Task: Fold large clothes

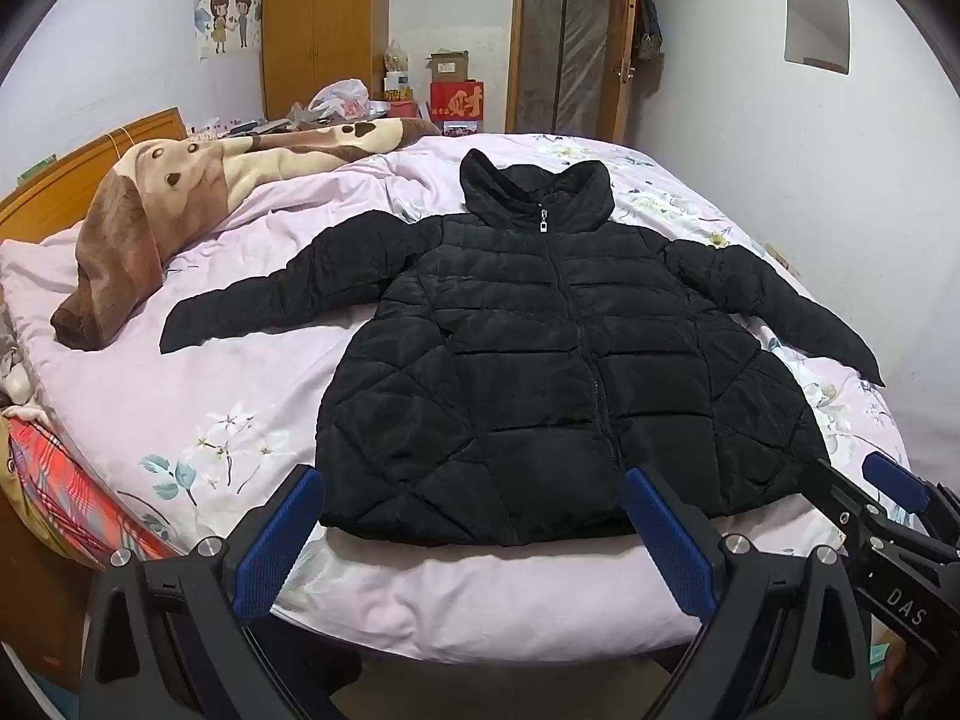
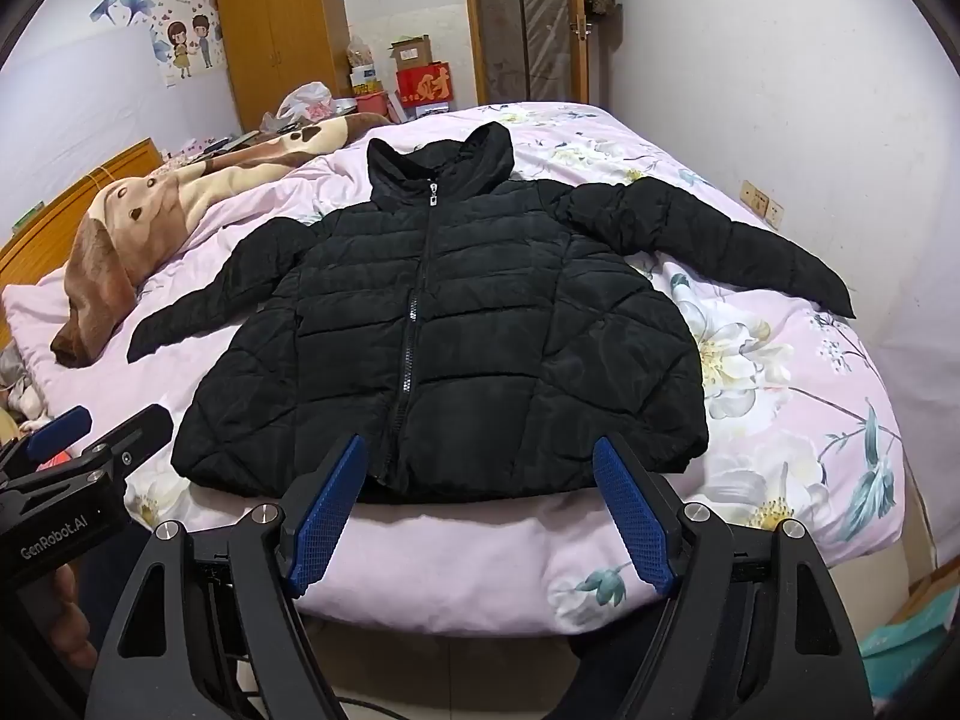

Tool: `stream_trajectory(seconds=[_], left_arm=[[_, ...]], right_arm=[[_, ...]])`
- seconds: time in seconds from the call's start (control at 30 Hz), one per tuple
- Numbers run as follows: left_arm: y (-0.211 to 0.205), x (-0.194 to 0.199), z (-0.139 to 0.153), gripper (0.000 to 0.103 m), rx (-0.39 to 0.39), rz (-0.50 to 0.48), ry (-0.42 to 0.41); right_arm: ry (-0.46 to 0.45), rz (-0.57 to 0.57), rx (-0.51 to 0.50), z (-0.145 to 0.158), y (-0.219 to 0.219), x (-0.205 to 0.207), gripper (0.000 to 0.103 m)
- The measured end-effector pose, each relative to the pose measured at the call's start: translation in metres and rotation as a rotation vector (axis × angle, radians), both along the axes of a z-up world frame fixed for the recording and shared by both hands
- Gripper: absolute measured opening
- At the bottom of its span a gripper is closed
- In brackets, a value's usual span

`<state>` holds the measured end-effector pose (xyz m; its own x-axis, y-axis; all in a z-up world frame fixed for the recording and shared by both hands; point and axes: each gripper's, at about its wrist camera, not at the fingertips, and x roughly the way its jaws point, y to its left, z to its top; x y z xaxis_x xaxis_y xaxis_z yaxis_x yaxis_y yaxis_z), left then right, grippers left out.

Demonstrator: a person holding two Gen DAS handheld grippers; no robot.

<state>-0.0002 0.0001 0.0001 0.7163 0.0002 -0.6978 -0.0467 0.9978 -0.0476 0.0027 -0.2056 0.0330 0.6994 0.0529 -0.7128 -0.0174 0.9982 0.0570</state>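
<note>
A black puffer jacket (image 1: 540,348) lies flat, front up and zipped, on the bed (image 1: 180,396), spread over a pink floral duvet. Its hood points toward the far end of the bed, its hem sits near the close edge, and both sleeves stretch outward to the sides.

The left gripper (image 1: 474,534) hovers just short of the bed's near edge, tilted downward toward the hem. Its jaws stand wide apart with nothing between the blue pads; the hem's left half shows in the gap beyond them, untouched.

The right gripper (image 2: 480,510) hangs beside it, likewise angled down at the hem, jaws spread wide and empty, the zipper's lower end visible past them. Each gripper shows at the edge of the other's view, so the two are held side by side in front of the bed.

A brown and cream blanket (image 1: 138,222) with a dog pattern lies bunched along the bed's left side, apart from the left sleeve.
</note>
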Motion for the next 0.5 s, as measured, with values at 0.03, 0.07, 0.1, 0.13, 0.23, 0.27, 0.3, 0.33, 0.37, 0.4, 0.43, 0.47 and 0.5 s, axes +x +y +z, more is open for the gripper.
stream_trajectory(seconds=[0.03, 0.07, 0.1, 0.13, 0.23, 0.27, 0.3, 0.33, 0.37, 0.4, 0.43, 0.47, 0.5], left_arm=[[0.000, 0.000, 0.000, 0.101, -0.001, 0.001, -0.001], [0.001, -0.001, 0.000, 0.101, -0.002, 0.003, -0.003], [0.001, -0.001, 0.000, 0.101, -0.005, 0.003, -0.003], [0.002, -0.001, 0.000, 0.101, -0.010, 0.004, -0.003], [0.005, 0.000, -0.008, 0.101, -0.031, -0.007, 0.012], [0.005, 0.001, -0.009, 0.101, -0.034, -0.002, 0.020], [0.005, 0.002, -0.010, 0.101, -0.039, 0.000, 0.025], [0.007, 0.002, -0.012, 0.101, -0.042, 0.006, 0.030], [0.010, 0.004, -0.012, 0.101, -0.052, 0.012, 0.037], [0.013, 0.004, -0.014, 0.101, -0.076, 0.007, 0.046], [0.015, 0.004, -0.015, 0.101, -0.096, 0.006, 0.050], [0.017, 0.004, -0.015, 0.101, -0.104, 0.013, 0.049], [0.018, 0.004, -0.016, 0.101, -0.102, 0.021, 0.051]], right_arm=[[0.000, 0.000, 0.003, 0.000, 0.000, 0.000, 0.078], [0.003, 0.000, 0.003, 0.000, 0.000, 0.000, 0.078], [0.003, 0.000, 0.003, 0.000, 0.000, 0.000, 0.078], [0.003, 0.001, 0.003, 0.000, 0.000, 0.000, 0.078], [-0.001, 0.003, 0.000, 0.000, 0.001, 0.000, 0.078], [-0.004, 0.002, -0.002, -0.001, 0.001, 0.000, 0.078], [-0.006, 0.001, -0.006, -0.001, 0.001, 0.000, 0.078], [-0.003, -0.002, -0.006, 0.001, 0.003, 0.001, 0.078], [-0.008, -0.004, -0.007, 0.001, 0.004, 0.002, 0.078], [-0.015, -0.006, -0.009, 0.001, 0.005, 0.003, 0.078], [-0.020, -0.008, -0.013, 0.003, 0.004, 0.002, 0.078], [-0.023, -0.011, -0.018, 0.005, 0.003, 0.002, 0.078], [-0.023, -0.012, -0.018, 0.005, 0.003, 0.003, 0.078]])
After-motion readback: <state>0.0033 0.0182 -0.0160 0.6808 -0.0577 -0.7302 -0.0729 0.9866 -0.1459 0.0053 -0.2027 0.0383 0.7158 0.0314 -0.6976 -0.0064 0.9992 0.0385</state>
